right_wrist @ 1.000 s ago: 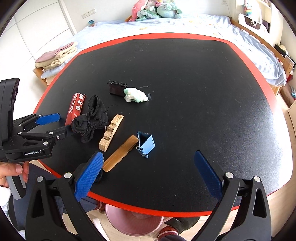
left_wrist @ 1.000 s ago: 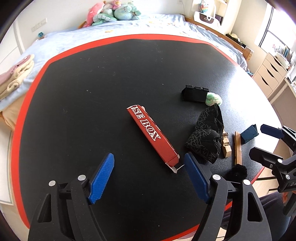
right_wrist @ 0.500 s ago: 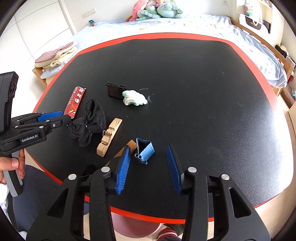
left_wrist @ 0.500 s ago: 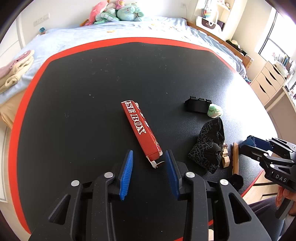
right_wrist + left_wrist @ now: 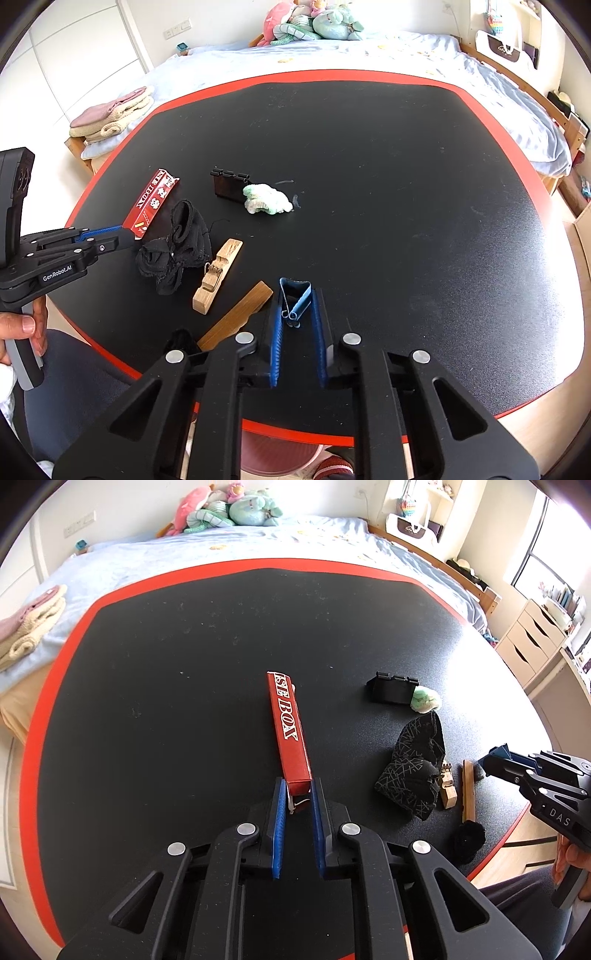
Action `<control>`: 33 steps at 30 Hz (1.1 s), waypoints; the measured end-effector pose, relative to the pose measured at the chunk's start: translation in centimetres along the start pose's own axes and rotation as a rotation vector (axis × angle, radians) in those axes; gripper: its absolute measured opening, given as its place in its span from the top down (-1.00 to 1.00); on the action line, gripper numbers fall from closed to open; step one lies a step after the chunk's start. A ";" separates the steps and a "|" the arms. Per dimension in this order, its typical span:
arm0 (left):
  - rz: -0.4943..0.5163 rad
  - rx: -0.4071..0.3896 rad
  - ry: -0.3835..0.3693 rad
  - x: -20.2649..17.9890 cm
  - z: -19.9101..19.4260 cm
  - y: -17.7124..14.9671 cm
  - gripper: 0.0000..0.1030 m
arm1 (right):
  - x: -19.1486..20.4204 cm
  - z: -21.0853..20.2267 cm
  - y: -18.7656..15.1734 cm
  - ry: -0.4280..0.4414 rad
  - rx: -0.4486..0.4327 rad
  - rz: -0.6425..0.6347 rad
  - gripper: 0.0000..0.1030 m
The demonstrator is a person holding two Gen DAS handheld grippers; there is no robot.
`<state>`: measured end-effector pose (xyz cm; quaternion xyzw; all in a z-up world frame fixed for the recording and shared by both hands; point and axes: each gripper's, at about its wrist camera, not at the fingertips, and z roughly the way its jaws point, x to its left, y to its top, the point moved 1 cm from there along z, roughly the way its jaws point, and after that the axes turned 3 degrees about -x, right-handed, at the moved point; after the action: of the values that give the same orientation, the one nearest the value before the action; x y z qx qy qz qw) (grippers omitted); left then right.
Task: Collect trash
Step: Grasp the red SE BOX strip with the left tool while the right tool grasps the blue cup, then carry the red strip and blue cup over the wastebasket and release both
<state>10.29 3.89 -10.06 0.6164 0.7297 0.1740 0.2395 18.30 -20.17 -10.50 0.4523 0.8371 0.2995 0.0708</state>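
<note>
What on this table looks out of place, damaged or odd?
A crumpled green-white wad and a bunched black cloth lie among the clips on the table; the red box has its near end flap torn open.

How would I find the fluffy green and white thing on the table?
Look at the big black table with the red edge. Past the wooden clothespin sits a black binder clip, and the crumpled green-white wad touches its right side. It is the only pale, soft lump there.

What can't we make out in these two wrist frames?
- Pink bin, right wrist view: table edge and gripper body cover most of it; contents unseen.
- Red box lettering, left wrist view: first letters cut off at its far end.
- Black fuzzy object, left wrist view: too dark to identify.
</note>
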 end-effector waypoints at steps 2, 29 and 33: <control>0.004 -0.005 0.000 -0.1 -0.5 -0.3 0.75 | 0.0 -0.4 -0.1 -0.002 -0.005 0.001 0.72; 0.218 -0.081 -0.123 -5.0 -12.1 -5.7 0.75 | 5.1 -12.6 -6.3 0.012 -0.068 -0.061 0.72; 0.251 -0.065 -0.147 -5.9 -12.7 -7.2 0.75 | 5.6 -13.4 -7.8 0.016 -0.058 -0.065 0.72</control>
<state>-1.99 -2.66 -2.72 0.7058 0.6213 0.1803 0.2886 4.27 -24.71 -3.20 0.4199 0.8430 0.3248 0.0867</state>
